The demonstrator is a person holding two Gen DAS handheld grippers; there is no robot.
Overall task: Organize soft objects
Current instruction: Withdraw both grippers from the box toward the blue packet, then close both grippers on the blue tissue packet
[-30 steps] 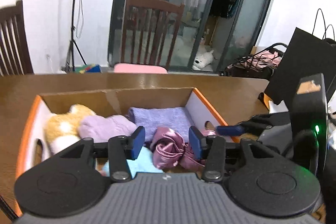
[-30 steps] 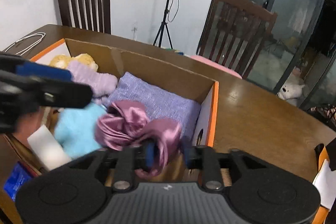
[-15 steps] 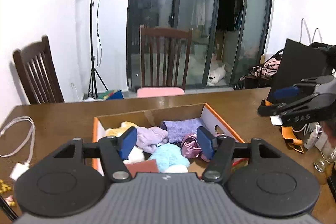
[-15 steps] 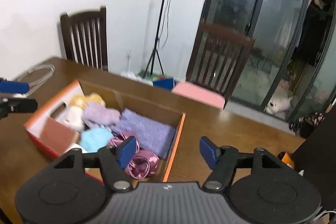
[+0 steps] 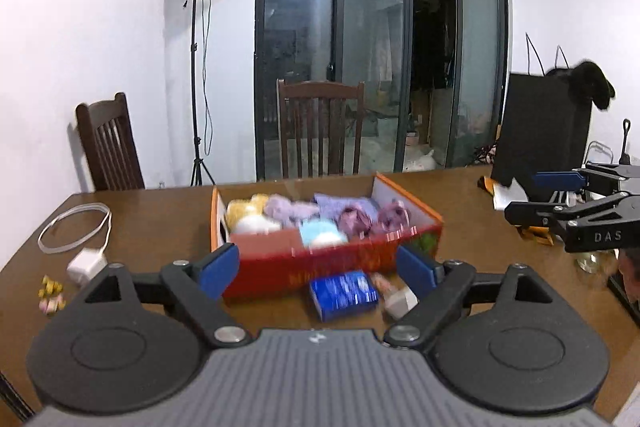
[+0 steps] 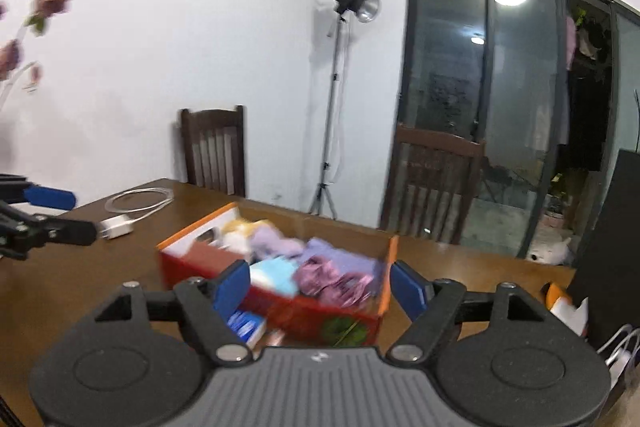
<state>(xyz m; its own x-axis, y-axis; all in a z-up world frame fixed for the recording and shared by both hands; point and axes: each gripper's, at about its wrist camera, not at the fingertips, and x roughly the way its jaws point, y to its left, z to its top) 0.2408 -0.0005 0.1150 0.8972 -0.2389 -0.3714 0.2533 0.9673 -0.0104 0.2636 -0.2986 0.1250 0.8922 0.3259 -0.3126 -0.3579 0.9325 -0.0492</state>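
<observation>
Both grippers hang empty, left gripper (image 5: 318, 269) and right gripper (image 6: 320, 287) spread wide, the cardboard box (image 5: 332, 259) of soft toys just ahead between the fingers. Blurry, but it looks packed; best retreat level, touching nothing.

Home dining room: table (image 5: 160, 223), chairs (image 5: 320, 131).

Box (image 5: 332, 261) front print smeared by motion blur, illegible; soft objects (image 6: 304, 259) inside blurred, outlines merge; blue packet (image 6: 245, 325) half hidden behind right gripper (image 6: 318, 289) finger; right-hand items (image 5: 592, 259) on table cut by frame edge, unidentifiable.
</observation>
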